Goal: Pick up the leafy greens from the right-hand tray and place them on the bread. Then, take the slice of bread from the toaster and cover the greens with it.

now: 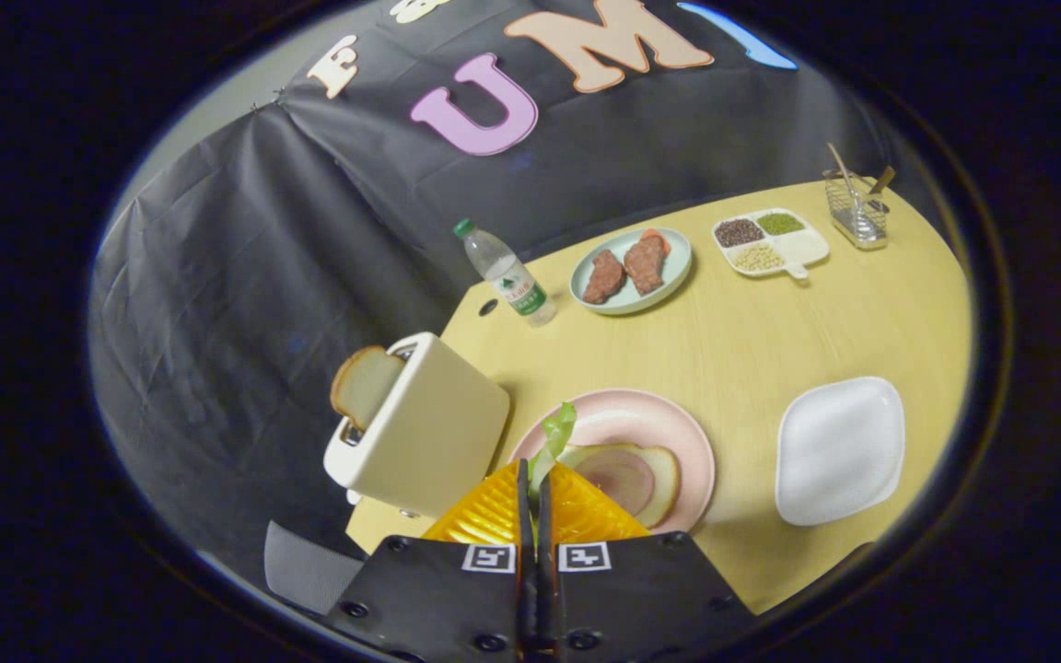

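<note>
over pink plate (678, 433), my claw (537, 479) pinched tight on leafy greens (556, 433), leaf poking toward 12 o'clock, aimed at bread (632, 474) for layering.

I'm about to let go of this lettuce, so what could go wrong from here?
The tongs are shut on the leafy greens, which hang over the near edge of the bread on the pink plate. Released here, they may land half off the slice. The toaster stands close beside the plate, so a sideways swing could knock it.
</note>
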The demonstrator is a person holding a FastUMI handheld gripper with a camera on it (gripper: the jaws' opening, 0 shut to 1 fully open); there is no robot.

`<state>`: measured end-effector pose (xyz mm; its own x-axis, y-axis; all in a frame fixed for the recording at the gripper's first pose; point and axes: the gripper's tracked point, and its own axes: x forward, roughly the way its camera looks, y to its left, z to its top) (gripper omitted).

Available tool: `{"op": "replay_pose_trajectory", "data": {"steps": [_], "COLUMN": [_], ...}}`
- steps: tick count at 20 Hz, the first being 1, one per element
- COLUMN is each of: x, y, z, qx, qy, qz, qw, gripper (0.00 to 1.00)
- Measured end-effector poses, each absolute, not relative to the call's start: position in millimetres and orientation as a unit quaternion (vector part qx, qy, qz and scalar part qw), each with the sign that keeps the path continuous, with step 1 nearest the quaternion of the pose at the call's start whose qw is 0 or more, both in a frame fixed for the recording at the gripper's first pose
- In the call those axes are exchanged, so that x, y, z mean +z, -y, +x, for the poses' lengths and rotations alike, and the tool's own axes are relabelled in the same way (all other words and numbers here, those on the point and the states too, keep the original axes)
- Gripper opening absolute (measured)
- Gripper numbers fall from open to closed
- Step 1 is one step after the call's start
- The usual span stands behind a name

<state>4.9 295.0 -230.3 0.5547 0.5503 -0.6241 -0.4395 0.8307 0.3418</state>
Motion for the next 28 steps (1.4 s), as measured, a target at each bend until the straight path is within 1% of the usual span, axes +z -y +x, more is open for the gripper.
{"op": "replay_pose_trajectory", "data": {"steps": [3,8,11,15,21,28], "x": [-255.4,-282.8,-291.6,-286.2,-271.5,-216.6], "y": [-278.1,-255.3,-250.6,-249.9,-232.0,-231.6], "z": [19.8,28.4,27.9,27.9,30.4,25.9], "qx": [0.252,0.222,0.215,0.214,0.175,0.144], "qy": [-0.387,-0.413,-0.419,-0.405,-0.391,-0.375], "qz": [0.049,0.033,0.02,0.012,0.011,0.022], "qw": [0.886,0.882,0.882,0.889,0.903,0.915], "gripper": [0.03,0.03,0.26,0.55,1.0,1.0]}}
